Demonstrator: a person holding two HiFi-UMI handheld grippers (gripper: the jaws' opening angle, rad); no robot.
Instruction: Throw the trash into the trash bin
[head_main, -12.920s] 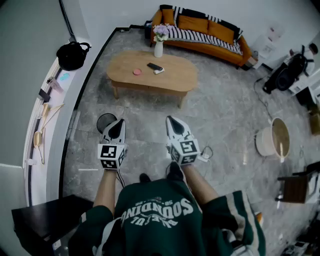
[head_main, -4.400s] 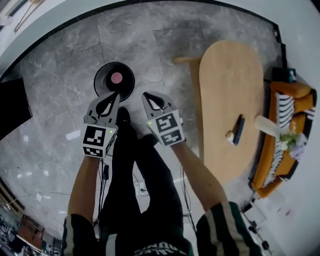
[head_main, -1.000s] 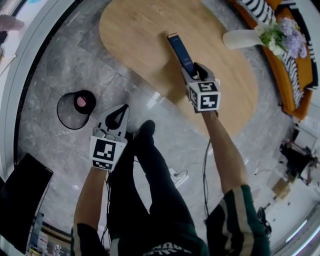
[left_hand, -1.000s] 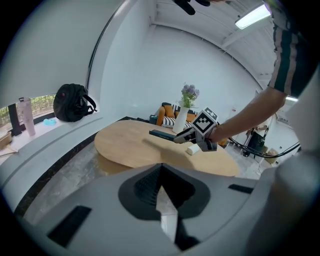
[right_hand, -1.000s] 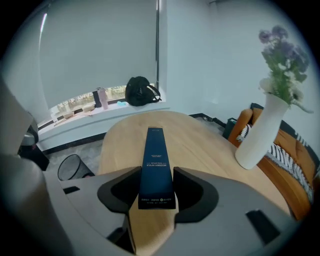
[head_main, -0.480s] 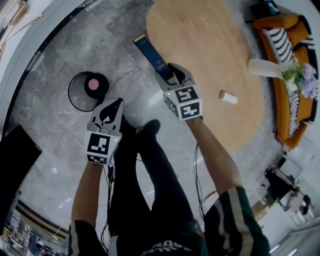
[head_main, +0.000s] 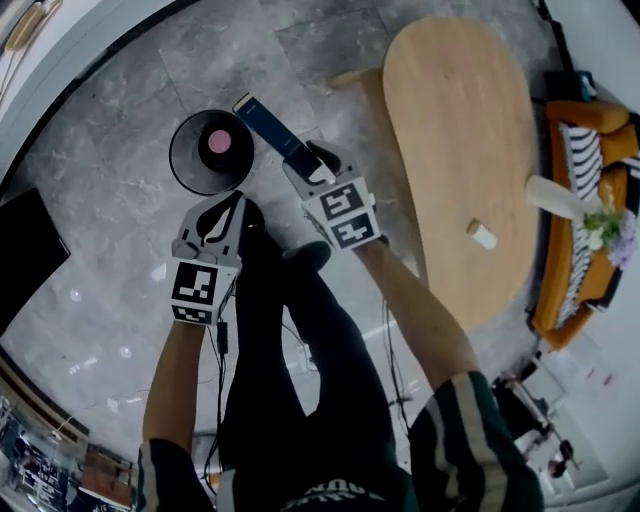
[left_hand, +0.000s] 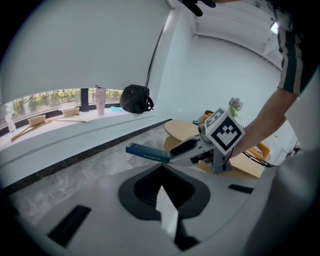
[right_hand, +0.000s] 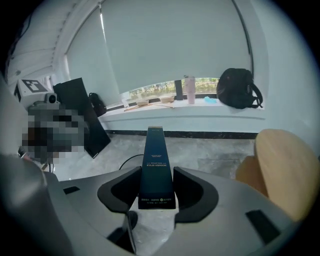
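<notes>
— Whereabouts of the long dark-blue box (head_main: 268, 128)?
— Clamped at its near end between the jaws of the right gripper (head_main: 303, 165), far end jutting out close beside the black trash bin (head_main: 183, 168).
— Inside the bin?
— Something round and pink (head_main: 218, 142).
— And the left gripper (head_main: 222, 212)?
— Tips together, nothing between, near the bin's rim, over the grey stone floor (head_main: 110, 250).

home living room: orange sofa (head_main: 552, 308), oval wooden coffee table (head_main: 450, 130), flower vase (head_main: 558, 195), marble floor (head_main: 110, 200).

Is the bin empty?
No, a pink disc lies on the bottom of the bin.
</notes>
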